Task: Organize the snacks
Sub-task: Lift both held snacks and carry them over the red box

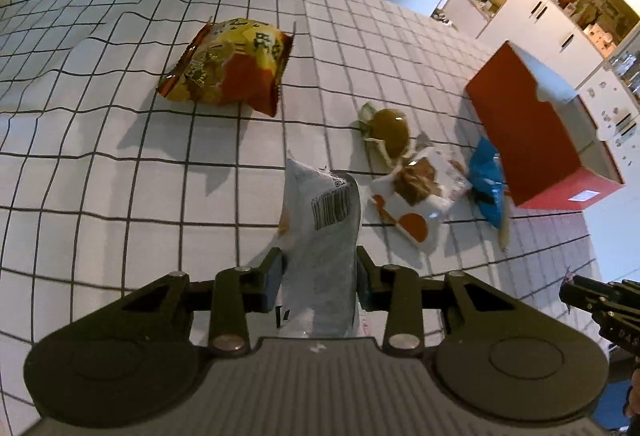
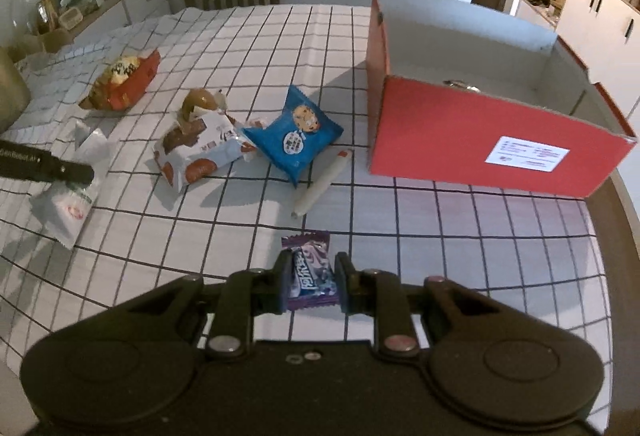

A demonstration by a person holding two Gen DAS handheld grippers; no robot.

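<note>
Snacks: silver barcoded packet (image 1: 324, 236) and purple candy (image 2: 310, 272), both gripped.

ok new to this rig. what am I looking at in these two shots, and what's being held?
No robot arm here: a person carries a two-finger gripper in each hand, each with a fisheye camera looking along its fingers. One picture comes from each gripper.

In the left wrist view, the left gripper is closed on a white snack packet with a barcode. In the right wrist view, the right gripper is closed on a small purple candy wrapper.

On the checked tablecloth lie a blue cookie packet, a white and orange packet, a yellow and red bag, a round brown snack and a pale stick snack. The open red box stands to the right.
</note>
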